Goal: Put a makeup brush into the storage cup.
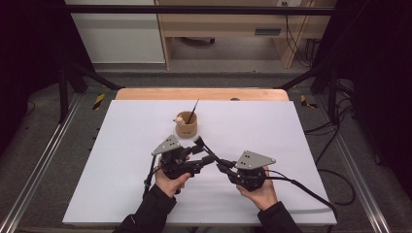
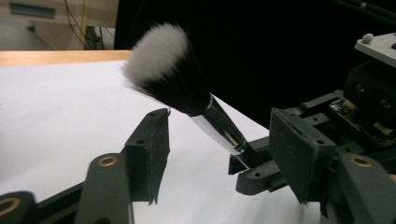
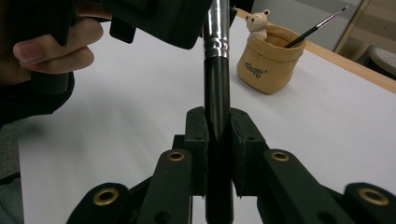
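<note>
Jaws over white table (image 1: 121, 184), dim room.

Both grippers matte black. Left gripper (image 1: 204, 148) and right gripper (image 1: 219, 165) each carry a grey three-cornered plate behind the claw; brass-ringed pivot holes on the jaw links. Black cables trail back. Black sleeves (image 1: 153, 209).
</note>
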{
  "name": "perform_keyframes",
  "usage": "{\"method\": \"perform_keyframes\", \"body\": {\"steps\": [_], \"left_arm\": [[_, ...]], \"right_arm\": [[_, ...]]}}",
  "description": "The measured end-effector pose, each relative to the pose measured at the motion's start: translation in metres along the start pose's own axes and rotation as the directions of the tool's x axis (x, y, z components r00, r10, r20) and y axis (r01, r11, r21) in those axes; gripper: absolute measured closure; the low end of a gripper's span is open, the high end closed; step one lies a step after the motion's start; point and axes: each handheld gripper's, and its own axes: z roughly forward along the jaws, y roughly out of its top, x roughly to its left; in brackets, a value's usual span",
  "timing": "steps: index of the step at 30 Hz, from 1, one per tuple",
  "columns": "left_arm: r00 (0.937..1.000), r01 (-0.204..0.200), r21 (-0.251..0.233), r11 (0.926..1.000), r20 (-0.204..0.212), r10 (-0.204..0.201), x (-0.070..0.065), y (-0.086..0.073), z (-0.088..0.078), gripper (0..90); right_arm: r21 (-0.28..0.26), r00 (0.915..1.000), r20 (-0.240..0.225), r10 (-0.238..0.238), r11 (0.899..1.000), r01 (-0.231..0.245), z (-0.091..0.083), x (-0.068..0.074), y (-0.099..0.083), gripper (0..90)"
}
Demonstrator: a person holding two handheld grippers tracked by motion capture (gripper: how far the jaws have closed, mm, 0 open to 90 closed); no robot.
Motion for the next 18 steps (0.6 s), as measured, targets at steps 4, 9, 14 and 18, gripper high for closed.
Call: {"method": "perform_keyframes", "body": {"steps": [4,9,14,18], "left_arm": [[0.9999,0.002,0.002,1.0000,0.013,-0.002,-0.0013,0.0002,0.0022,42.9],[0.9995,0.013,0.005,0.9999,0.027,-0.013,-0.0013,0.0004,0.0039,50.5],[0.9994,0.025,0.003,0.9997,0.023,-0.025,-0.0009,0.0002,0.0044,55.9],[0.9992,0.031,0.000,0.9995,0.026,-0.031,-0.0005,0.0001,0.0041,59.7]], "right_arm": [[-0.002,1.0000,-0.004,-0.001,1.000,0.001,0.0002,0.0004,-0.0001,79.2],[-0.004,0.9999,-0.010,0.000,1.000,0.000,0.0002,0.0009,0.0000,79.2],[-0.006,0.9999,-0.014,0.000,1.000,-0.001,0.0004,0.0012,-0.0002,79.1],[-0.010,0.9999,-0.013,-0.001,1.000,0.001,0.0000,0.0013,0.0000,79.2]]}}
